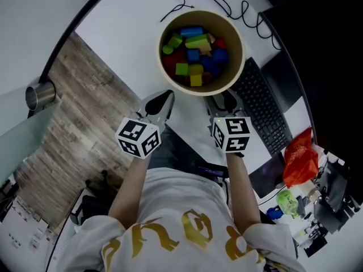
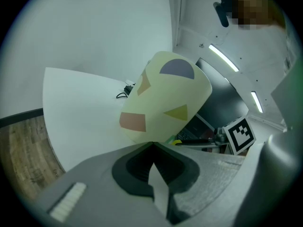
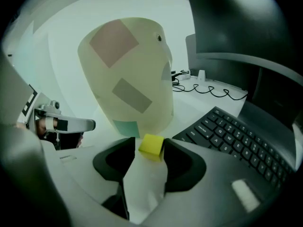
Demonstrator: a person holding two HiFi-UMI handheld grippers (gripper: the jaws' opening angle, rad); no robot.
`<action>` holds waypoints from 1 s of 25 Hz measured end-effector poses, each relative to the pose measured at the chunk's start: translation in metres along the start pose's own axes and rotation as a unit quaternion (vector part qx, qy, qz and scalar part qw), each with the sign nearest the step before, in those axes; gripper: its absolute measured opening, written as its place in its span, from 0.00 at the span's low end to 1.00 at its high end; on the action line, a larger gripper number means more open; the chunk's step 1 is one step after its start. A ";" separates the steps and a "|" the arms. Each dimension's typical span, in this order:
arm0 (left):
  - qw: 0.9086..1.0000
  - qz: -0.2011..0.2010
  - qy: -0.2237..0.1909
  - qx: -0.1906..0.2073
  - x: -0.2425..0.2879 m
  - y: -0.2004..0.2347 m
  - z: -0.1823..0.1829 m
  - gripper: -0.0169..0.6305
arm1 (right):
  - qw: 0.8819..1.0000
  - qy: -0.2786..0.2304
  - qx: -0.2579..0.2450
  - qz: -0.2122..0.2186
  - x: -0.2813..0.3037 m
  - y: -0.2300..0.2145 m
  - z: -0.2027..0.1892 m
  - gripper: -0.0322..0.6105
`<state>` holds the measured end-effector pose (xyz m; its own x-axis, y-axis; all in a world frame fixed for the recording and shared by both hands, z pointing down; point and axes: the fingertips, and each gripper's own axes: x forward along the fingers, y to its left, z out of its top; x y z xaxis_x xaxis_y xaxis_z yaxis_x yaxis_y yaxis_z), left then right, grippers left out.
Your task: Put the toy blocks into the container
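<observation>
The cream container (image 1: 232,30) stands upright and open at upper centre, filled with blue, green, red and yellow blocks (image 1: 195,52). One yellow block (image 3: 151,145) sits low centre, pinched by the right hand-held gripper (image 3: 150,151), just beside the container's base.

Black keyboard (image 1: 264,110), cables (image 1: 245,9), perhaps orange bag (image 1: 299,157)

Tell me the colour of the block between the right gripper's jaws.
The block is yellow; the right gripper view shows it best.
</observation>
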<state>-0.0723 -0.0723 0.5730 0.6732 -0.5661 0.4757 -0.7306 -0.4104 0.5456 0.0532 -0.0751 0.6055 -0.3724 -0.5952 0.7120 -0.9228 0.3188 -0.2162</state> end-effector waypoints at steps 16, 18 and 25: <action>1.000 -0.002 -0.018 0.002 -0.010 0.001 0.018 0.03 | 1.000 -0.009 0.023 -0.002 -0.014 0.005 0.008 0.33; 1.000 0.000 -0.028 0.001 -0.013 0.000 0.025 0.03 | 1.000 -0.011 0.026 -0.001 -0.018 0.007 0.010 0.33; 0.998 0.006 -0.052 0.018 -0.030 -0.011 0.049 0.03 | 0.999 -0.038 0.020 0.002 -0.046 0.014 0.025 0.33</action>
<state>-0.0898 -0.0858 0.5190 0.6503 -0.6413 0.4073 -0.7437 -0.4279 0.5137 0.0547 -0.0616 0.5532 -0.3803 -0.6489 0.6590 -0.9243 0.2924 -0.2455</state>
